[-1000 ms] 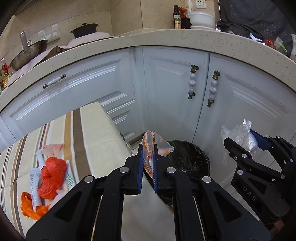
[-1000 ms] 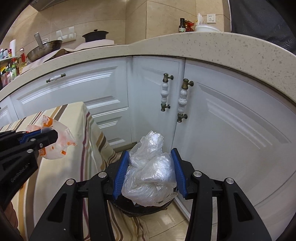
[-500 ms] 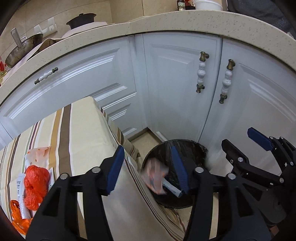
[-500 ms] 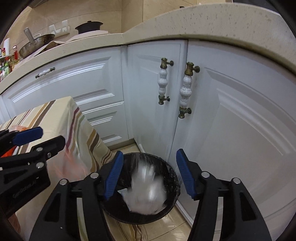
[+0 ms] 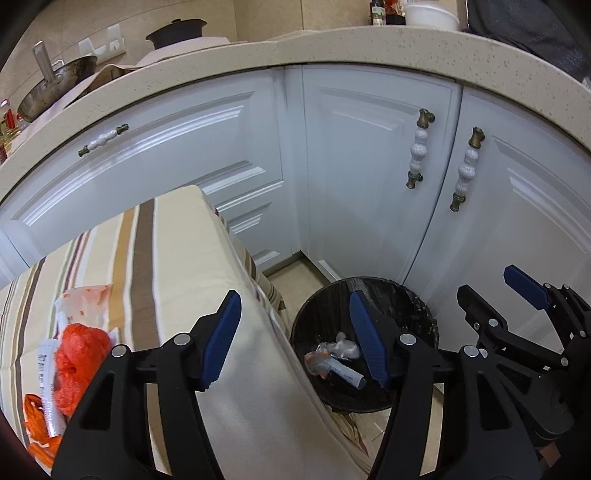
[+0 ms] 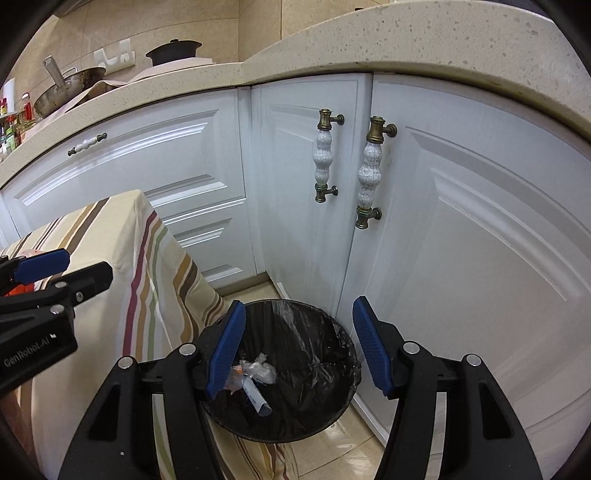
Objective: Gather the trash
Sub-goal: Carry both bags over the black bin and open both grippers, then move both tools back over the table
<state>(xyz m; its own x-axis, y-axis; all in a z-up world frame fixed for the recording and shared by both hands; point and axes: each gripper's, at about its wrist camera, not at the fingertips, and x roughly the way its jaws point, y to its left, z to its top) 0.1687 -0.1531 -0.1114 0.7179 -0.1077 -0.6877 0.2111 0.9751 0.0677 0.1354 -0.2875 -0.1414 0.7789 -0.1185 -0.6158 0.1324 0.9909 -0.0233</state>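
A round bin with a black liner [image 5: 417,314] [image 6: 325,354] stands on the floor by the white cabinets. Inside lie a crumpled clear bag [image 5: 345,347] [image 6: 260,371], an orange-print wrapper [image 5: 317,360] and a white paper roll [image 6: 255,397]. My left gripper [image 5: 295,339] is open and empty, over the table edge and the bin's left rim. My right gripper [image 6: 297,343] is open and empty above the bin; it shows in the left wrist view [image 5: 495,291]. On the striped tablecloth [image 5: 177,266] lie a red-orange bag [image 5: 77,354], a white tube [image 5: 46,391] and orange scraps [image 5: 33,410].
White cabinet doors with ceramic handles [image 6: 369,170] stand right behind the bin. A speckled countertop [image 5: 332,44] above holds a wok [image 5: 55,85] and a black pot [image 5: 177,31]. The table corner [image 6: 140,199] hangs close to the bin's left side.
Both grippers opened. The orange-print wrapper fell from the left one and the clear bag from the right one into the bin.
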